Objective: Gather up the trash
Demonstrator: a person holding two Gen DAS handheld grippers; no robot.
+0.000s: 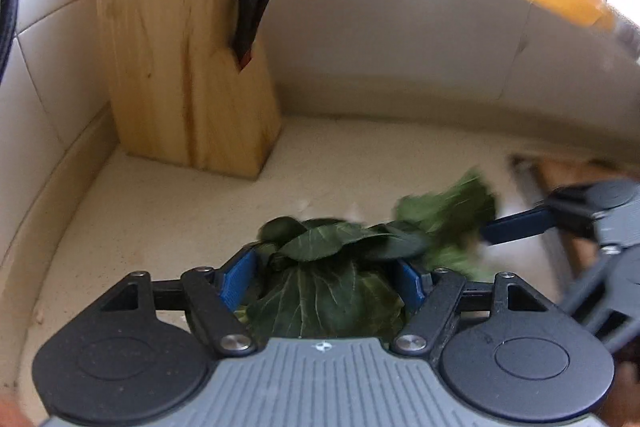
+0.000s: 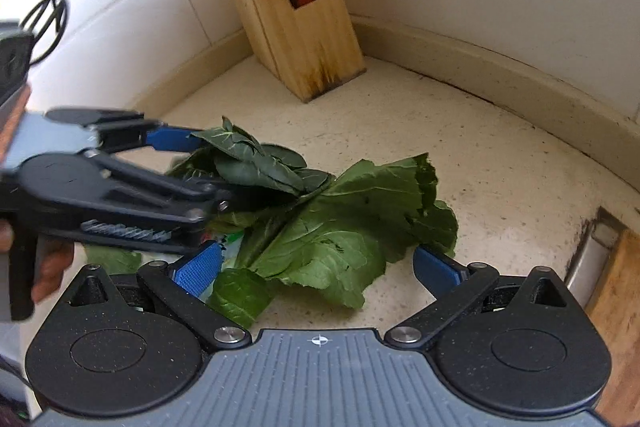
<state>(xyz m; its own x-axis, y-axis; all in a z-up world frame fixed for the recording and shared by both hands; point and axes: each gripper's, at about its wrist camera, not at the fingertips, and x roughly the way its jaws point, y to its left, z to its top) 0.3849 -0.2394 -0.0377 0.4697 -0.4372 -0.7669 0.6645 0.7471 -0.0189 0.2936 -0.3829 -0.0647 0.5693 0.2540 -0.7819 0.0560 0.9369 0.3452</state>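
Left gripper (image 1: pixel 328 279) is pinching dark leaves (image 1: pixel 332 243) to lift them; right gripper (image 2: pixel 316 269) is spread, straddling the pale leaf (image 2: pixel 344 231) to bunch it.

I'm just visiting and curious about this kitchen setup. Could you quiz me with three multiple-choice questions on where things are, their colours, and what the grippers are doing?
1. Where does the wooden knife block stand?
A. In the counter's back corner
B. On the cutting board
C. In the sink

2. What colour are the gripper finger pads?
A. Red
B. Blue
C. Yellow

3. What is the left gripper doing?
A. Hanging empty
B. Holding scissors
C. Closed around leaves

Answers:
1 A, it sits where the two walls meet.
2 B, blue shows on both grippers.
3 C, dark green leaves fill the space between its fingers, while the right gripper is open around a paler leaf.
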